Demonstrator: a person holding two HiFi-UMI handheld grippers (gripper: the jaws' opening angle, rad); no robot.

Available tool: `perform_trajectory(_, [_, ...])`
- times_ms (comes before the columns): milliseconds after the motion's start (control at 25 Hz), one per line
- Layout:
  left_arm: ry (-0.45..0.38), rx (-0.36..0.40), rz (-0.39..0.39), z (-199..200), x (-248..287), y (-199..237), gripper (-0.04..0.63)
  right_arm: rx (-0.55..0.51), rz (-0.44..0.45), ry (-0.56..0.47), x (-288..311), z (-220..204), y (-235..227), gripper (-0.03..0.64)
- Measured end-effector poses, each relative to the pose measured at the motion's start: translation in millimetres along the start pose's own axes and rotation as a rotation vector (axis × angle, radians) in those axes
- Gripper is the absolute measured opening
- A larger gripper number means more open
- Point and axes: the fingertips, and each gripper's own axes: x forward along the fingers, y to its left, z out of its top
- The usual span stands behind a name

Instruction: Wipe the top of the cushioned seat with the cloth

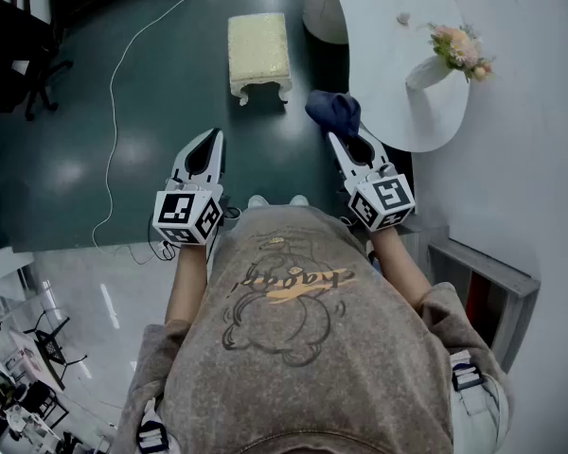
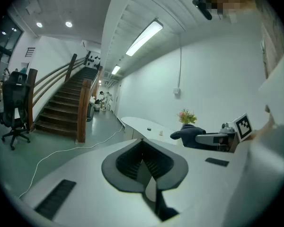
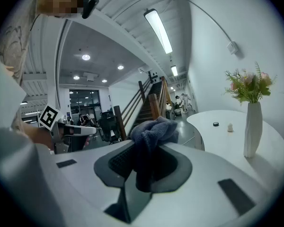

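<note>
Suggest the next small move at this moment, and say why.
Probably bring the right gripper forward and down toward the cushioned seat. Its jaws clamp the blue cloth, while the seat stands ahead on the floor, apart from the cloth, so no wiping can begin until the gap is closed.

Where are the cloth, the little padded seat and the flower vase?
cloth [image 1: 333, 112], head view, middle of the bunched blue fabric.
cushioned seat [image 1: 258, 47], head view, centre of its cream top.
vase [image 3: 252, 126], right gripper view, middle of its white body.
</note>
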Motion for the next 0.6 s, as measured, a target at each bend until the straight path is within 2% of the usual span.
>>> perform_trajectory(600, [0.024, 0.003, -0.060, -2, -10, 22, 0.015, 0.005, -0.022, 0.029, 14, -9, 31, 0.092])
